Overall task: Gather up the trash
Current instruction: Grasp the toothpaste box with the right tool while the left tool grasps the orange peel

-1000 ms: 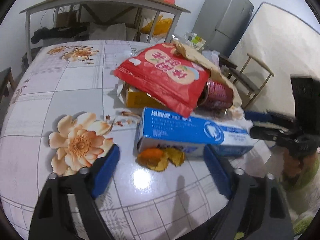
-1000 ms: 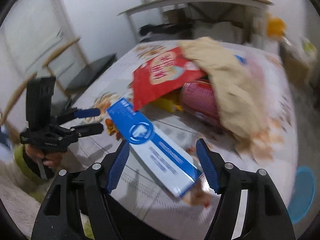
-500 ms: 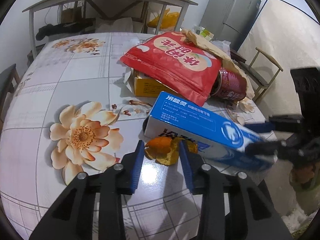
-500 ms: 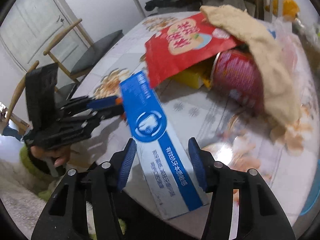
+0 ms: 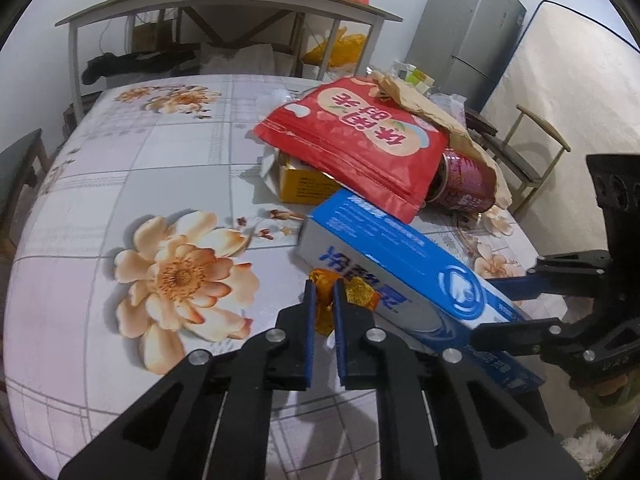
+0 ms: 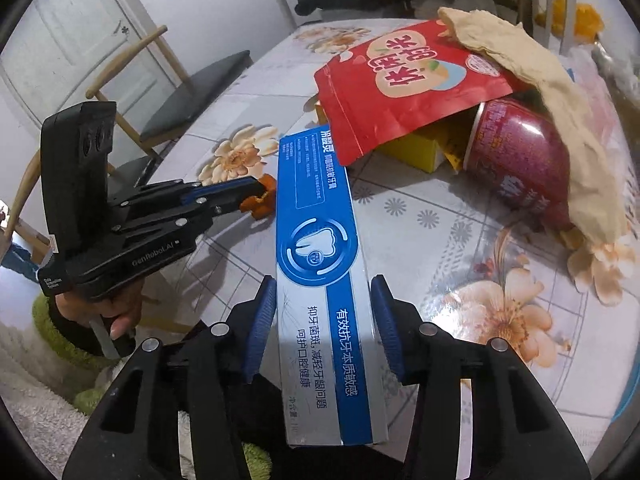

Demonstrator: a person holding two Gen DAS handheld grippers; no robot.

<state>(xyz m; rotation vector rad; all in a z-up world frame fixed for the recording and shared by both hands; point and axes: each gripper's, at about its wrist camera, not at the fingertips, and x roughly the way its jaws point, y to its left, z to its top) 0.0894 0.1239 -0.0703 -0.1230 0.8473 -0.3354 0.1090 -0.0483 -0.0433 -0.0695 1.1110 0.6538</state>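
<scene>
A scrap of orange peel (image 5: 360, 294) lies on the flowered table (image 5: 120, 160), and my left gripper (image 5: 323, 288) is shut on it, tight against the blue toothpaste box (image 5: 400, 268). In the right wrist view, my right gripper (image 6: 323, 312) straddles the near end of the toothpaste box (image 6: 320, 208). Its jaws are closing and both pads touch the box's sides. The left gripper (image 6: 256, 192) shows there with the peel (image 6: 260, 202) at its tips. The right gripper (image 5: 484, 306) enters the left wrist view from the right.
Behind the box is a pile: a red snack bag (image 5: 360, 136), a yellow carton (image 5: 304, 188), a dark red can (image 5: 464, 180) on its side and crumpled brown paper (image 5: 420, 100). Chairs (image 6: 192, 92) (image 5: 532, 152) flank the table. A shelf table (image 5: 224, 4) and fridge (image 5: 468, 24) stand behind.
My left gripper's jaws went from wide apart to shut on the orange peel. The right gripper's jaws narrowed onto the toothpaste box, which swung round into line with them.
</scene>
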